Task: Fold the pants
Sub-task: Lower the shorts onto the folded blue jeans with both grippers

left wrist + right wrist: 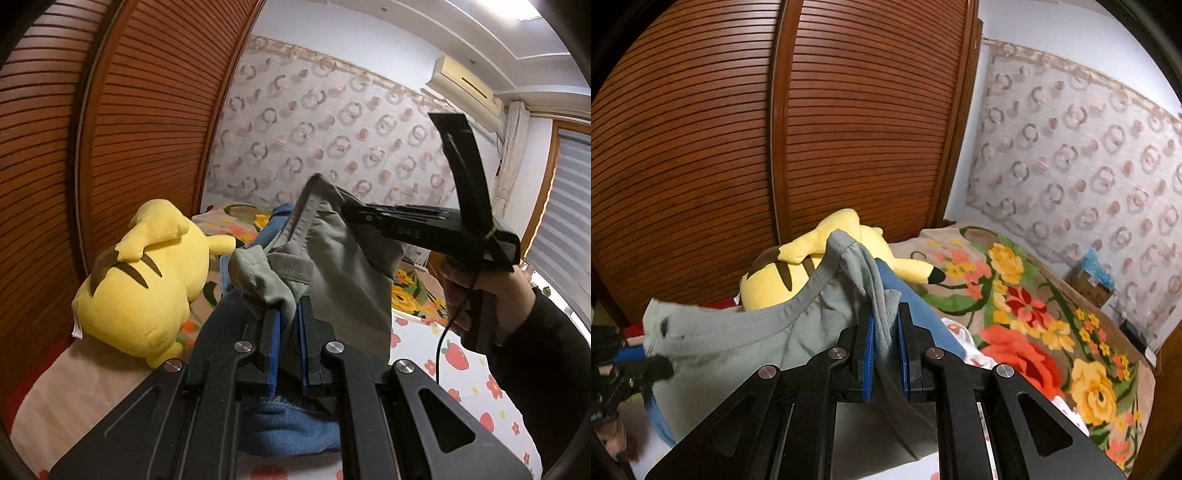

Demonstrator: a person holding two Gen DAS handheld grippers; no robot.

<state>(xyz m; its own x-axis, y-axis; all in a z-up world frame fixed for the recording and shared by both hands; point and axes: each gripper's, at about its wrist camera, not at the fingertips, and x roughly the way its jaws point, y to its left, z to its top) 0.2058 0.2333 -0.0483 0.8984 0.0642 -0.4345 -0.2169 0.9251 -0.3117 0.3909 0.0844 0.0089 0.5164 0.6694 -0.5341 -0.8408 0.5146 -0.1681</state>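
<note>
Right now the left gripper (283, 334) is clenched on a bunched corner of the grey pants (351, 266), the cloth pinched between its blue pads (272, 350). The right gripper (886, 347) likewise grips a fold of the same garment near the waistband (798, 302), which stretches between the two tools, lifted clear of the bed (1052, 332). Blue fabric (288, 421) hangs beneath the grey cloth; I cannot tell whether it is lining or a separate piece.

To do this step well, I judge both grips should stay firm while the waistband is drawn taut and level, then lowered flat onto the blanket, well away from the yellow plush toy (147, 280) lying at the bed's edge beside the wooden wardrobe (849, 110).

Farther off, an air conditioner (465, 88) sits on the wall. No readable writing or brand shows anywhere.
</note>
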